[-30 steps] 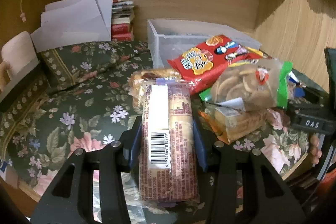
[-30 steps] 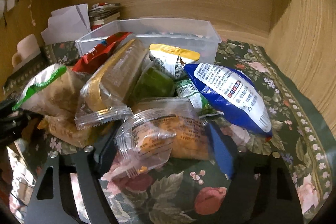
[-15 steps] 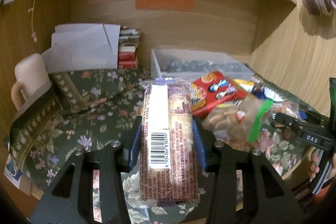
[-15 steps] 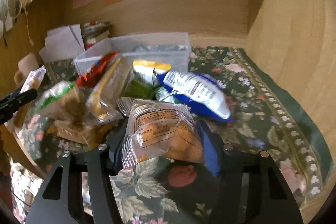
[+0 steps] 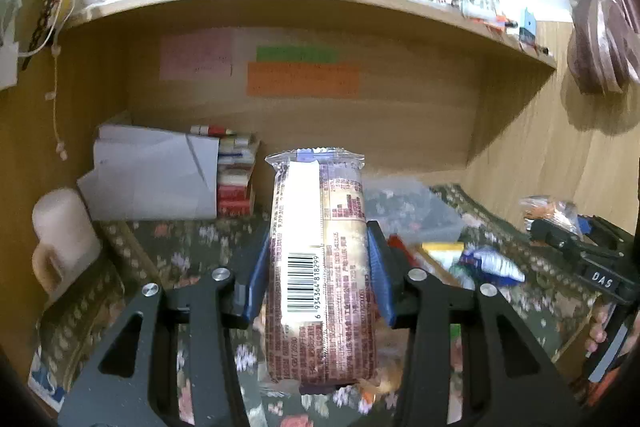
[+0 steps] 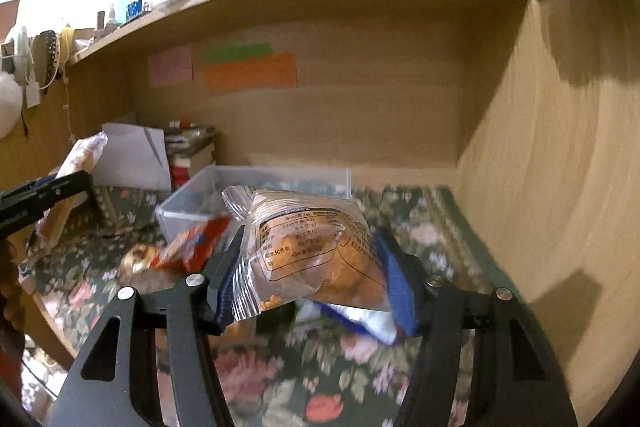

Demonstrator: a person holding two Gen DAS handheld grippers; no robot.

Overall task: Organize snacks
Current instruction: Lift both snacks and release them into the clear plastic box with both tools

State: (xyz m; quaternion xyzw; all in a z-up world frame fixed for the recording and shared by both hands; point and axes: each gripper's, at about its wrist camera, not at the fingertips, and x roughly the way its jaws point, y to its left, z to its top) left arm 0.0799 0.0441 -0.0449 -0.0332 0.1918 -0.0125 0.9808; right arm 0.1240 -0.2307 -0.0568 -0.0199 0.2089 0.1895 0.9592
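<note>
**Two packets lifted clear of the snack pile**

Both packets have risen since a second ago: each was low among the heap on the floral cloth, and each now hangs above it with the shelf overhead in view.

The left hand-held gripper (image 5: pixel 318 277) is clenched on a long brown-and-white biscuit packet with a barcode strip (image 5: pixel 320 267), taken across its middle so that both ends stick out past the blue pads. It looks stiff, a stack of biscuits in tight film, so it should carry without sagging; a hard squeeze could crack the biscuits, and the glossy film may slide if the grip slackens.

The right hand-held gripper (image 6: pixel 308 263) is grasping a clear plastic pouch of golden pastry (image 6: pixel 312 247), pinched at its fat middle, with the crimped end flaring out to the left. This one I judge soft and light: the wrapper is puffy, the contents crushable, so a gentle hold on the body suits it better than one on the thin seal.

Beyond the pouch stands the clear plastic storage bin (image 6: pixel 192 207), open-topped, on the counter's floral cloth (image 6: pixel 420 227). Left of and just in front of the bin lies a red snack bag (image 6: pixel 196 243), with other packets near it. The bin seems the likely home for both packets.
</note>
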